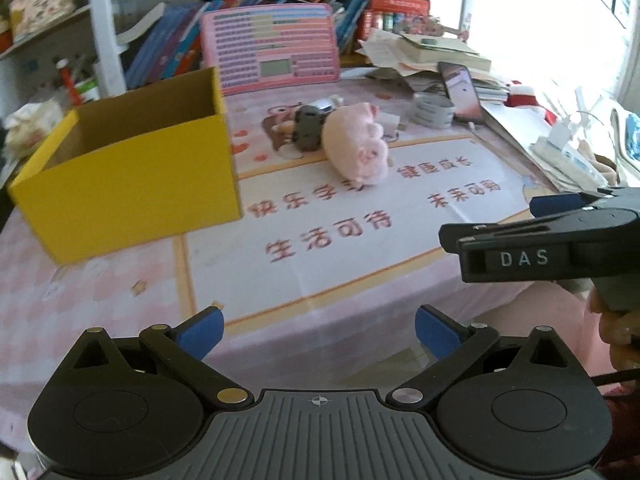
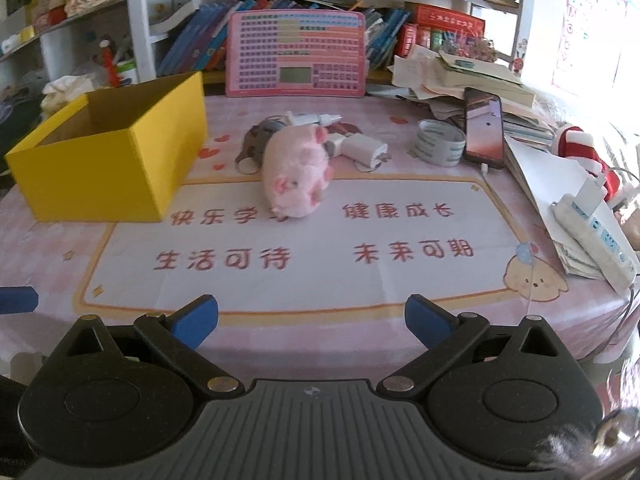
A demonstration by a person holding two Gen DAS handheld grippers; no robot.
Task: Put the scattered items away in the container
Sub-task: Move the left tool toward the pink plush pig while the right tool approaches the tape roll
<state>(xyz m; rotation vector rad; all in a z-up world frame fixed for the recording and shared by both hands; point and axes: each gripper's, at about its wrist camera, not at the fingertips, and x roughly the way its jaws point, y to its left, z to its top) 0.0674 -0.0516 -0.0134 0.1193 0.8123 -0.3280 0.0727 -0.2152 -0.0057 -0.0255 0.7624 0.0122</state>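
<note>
A yellow cardboard box (image 1: 132, 176) (image 2: 108, 156) stands open-topped on the left of the table; what shows of its inside is bare. A pink plush pig (image 1: 356, 142) (image 2: 296, 168) lies mid-table to its right. Behind the pig are a grey strap-like object (image 1: 308, 126) (image 2: 260, 140), a white charger plug (image 2: 364, 150) and a white tube (image 2: 316, 119). My left gripper (image 1: 318, 330) is open over the table's near edge, holding nothing. My right gripper (image 2: 312, 322) is also open and empty, well short of the pig; its body shows from the side in the left wrist view (image 1: 540, 248).
A roll of tape (image 2: 440, 142) and a phone (image 2: 484, 130) lie right of the pig. Piles of papers and books (image 2: 472, 76) and a power strip (image 2: 592, 236) crowd the right side. A pink keyboard toy (image 2: 296, 54) leans on the bookshelf behind.
</note>
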